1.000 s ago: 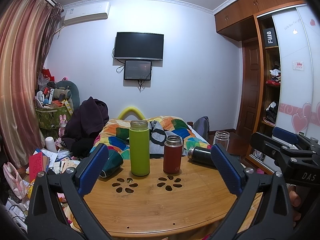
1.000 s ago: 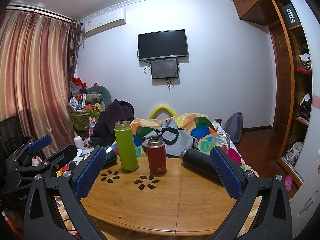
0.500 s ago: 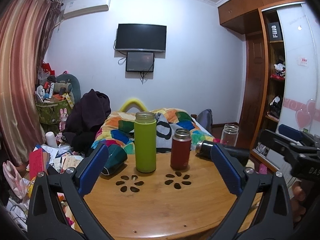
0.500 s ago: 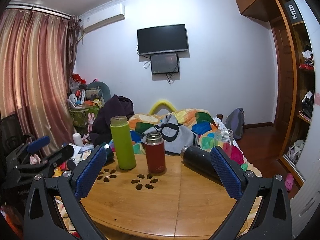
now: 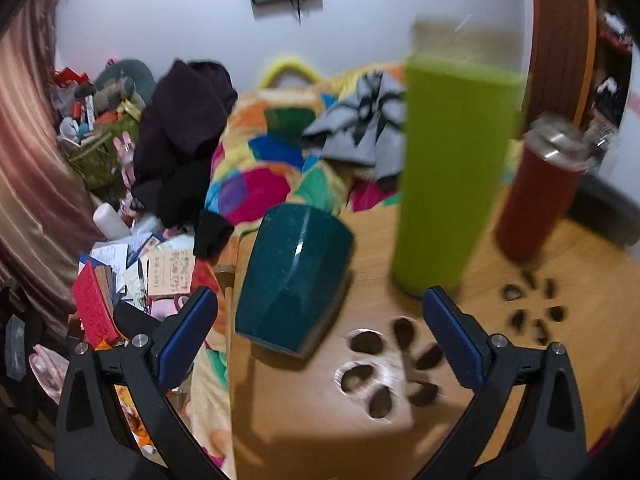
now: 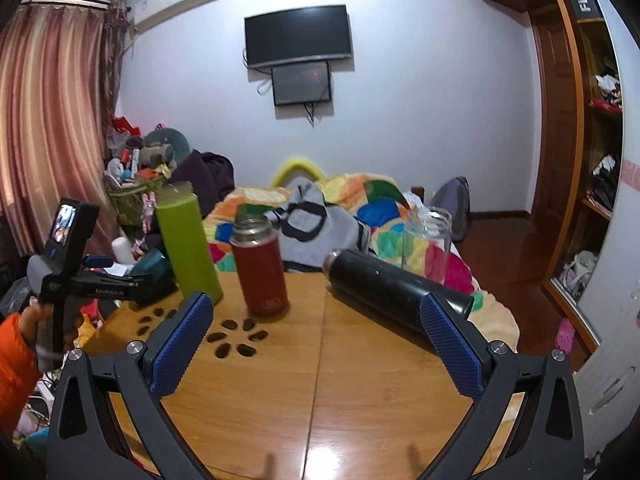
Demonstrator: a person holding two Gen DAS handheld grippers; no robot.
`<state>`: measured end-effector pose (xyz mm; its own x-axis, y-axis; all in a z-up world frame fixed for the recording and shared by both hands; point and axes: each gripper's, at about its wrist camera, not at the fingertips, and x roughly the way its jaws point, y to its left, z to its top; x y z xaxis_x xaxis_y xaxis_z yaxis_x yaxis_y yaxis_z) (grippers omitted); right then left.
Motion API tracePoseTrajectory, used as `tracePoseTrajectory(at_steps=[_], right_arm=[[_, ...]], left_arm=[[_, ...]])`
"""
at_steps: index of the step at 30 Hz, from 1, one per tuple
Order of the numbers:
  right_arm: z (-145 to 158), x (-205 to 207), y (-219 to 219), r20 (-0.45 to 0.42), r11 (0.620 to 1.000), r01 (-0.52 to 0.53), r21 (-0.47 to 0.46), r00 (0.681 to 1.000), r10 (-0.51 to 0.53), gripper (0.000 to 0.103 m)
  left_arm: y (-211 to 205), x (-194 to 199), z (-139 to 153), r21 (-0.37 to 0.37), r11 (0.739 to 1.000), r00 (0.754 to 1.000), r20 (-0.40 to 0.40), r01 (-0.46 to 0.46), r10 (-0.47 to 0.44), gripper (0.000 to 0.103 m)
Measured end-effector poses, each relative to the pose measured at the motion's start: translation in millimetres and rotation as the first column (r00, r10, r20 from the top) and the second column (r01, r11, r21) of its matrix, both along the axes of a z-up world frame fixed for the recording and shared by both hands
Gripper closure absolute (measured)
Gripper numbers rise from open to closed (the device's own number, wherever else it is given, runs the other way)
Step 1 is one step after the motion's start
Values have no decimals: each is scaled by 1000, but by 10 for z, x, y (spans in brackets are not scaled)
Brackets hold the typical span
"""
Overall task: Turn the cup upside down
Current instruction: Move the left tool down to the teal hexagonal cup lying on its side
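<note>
A dark teal cup (image 5: 290,280) lies on its side near the left edge of the round wooden table (image 5: 312,432). My left gripper (image 5: 320,326) is open, just short of the cup, with the cup between and beyond its blue pads. In the right wrist view the teal cup (image 6: 154,262) shows partly behind the left gripper's body (image 6: 100,280). My right gripper (image 6: 316,340) is open and empty above the table's middle (image 6: 360,400).
A tall green bottle (image 5: 452,168) and a red flask (image 5: 536,196) stand on the table. A black flask (image 6: 396,294) lies on its side at the right, with a glass jar (image 6: 426,242) behind it. A bed with a colourful quilt (image 6: 360,208) is beyond.
My left gripper has swung left and moved in close to the teal cup, with motion blur. The right gripper has moved slightly forward. Both stay open.
</note>
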<state>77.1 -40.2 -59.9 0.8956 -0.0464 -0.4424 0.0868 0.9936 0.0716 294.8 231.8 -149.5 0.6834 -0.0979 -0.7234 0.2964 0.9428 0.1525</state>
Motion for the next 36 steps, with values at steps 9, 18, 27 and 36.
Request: tracePoseTrajectory(at_steps=[9,18,27,36], right_arm=[[-147,112,-103,-49,1000,8,21,999,-7,0],[-134,83,-61,-38,1000,-7,16,999,7,0],[-116,-13,-9,-25,999,-26,24,999,27,0],[-129,-173,-16,-31,999,-23,22,999,24,0]], left_arm=[[43,425,-305,6,1000,994,-106,-23,23,27],[135,124,-272,-14,999,996,-83,-35,34,31],[-259,-817,-242,-5,992,990,-49,128,-129,31],[-1051,-1432,-235,-24,953,953,-12,303,-304,31]])
